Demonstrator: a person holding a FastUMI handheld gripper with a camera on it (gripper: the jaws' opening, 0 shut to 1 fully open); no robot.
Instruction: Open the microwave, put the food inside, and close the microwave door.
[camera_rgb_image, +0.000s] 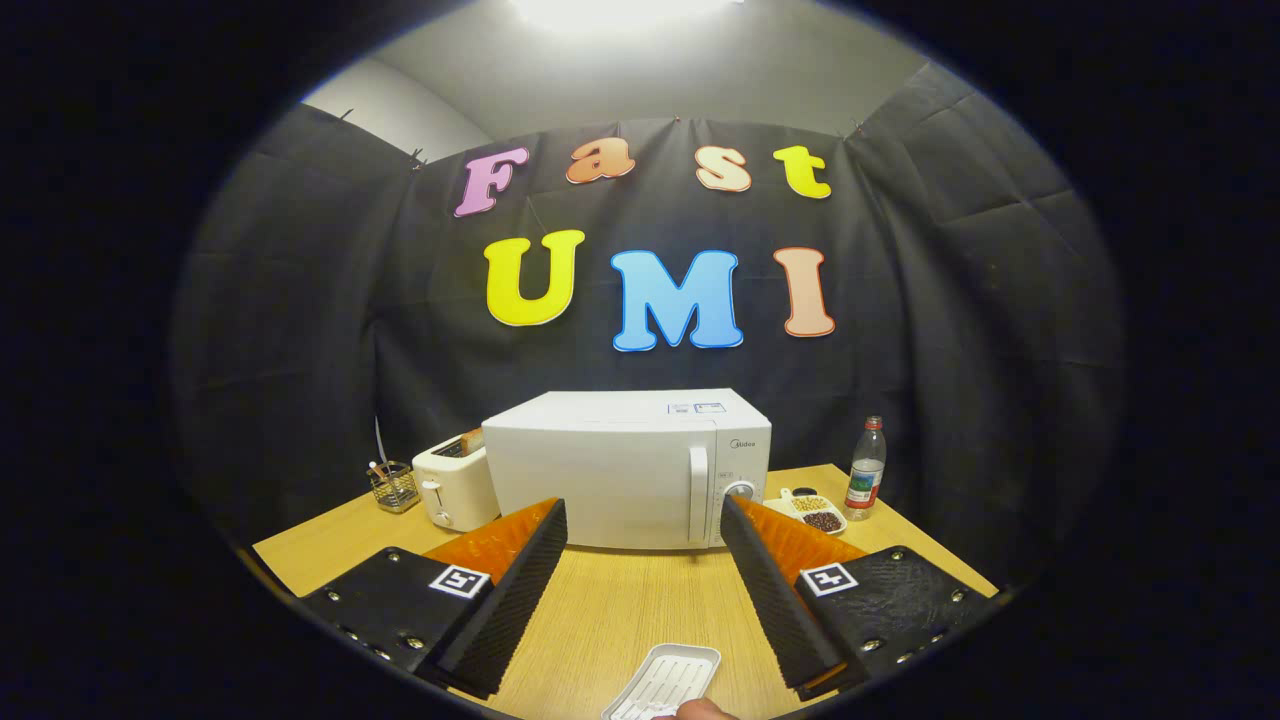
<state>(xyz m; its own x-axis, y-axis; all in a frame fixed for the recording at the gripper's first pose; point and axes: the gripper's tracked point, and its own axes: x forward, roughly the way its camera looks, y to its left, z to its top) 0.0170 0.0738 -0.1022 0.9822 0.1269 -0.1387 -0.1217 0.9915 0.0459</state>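
A white microwave (628, 470) stands on the wooden table (620, 610) beyond my fingers, its door shut, with a vertical handle (698, 494) and a dial on its right side. My gripper (645, 520) is open, the fingers spread wide with nothing between them, well short of the microwave. A small white ribbed tray (665, 682) lies on the table near me, between the fingers. Something tan touches its near edge; I cannot tell what it is.
A white toaster (455, 485) with bread in it stands left of the microwave, and a wire holder (394, 486) sits further left. To the right are a divided dish of beans (815, 512) and a plastic bottle (866, 468).
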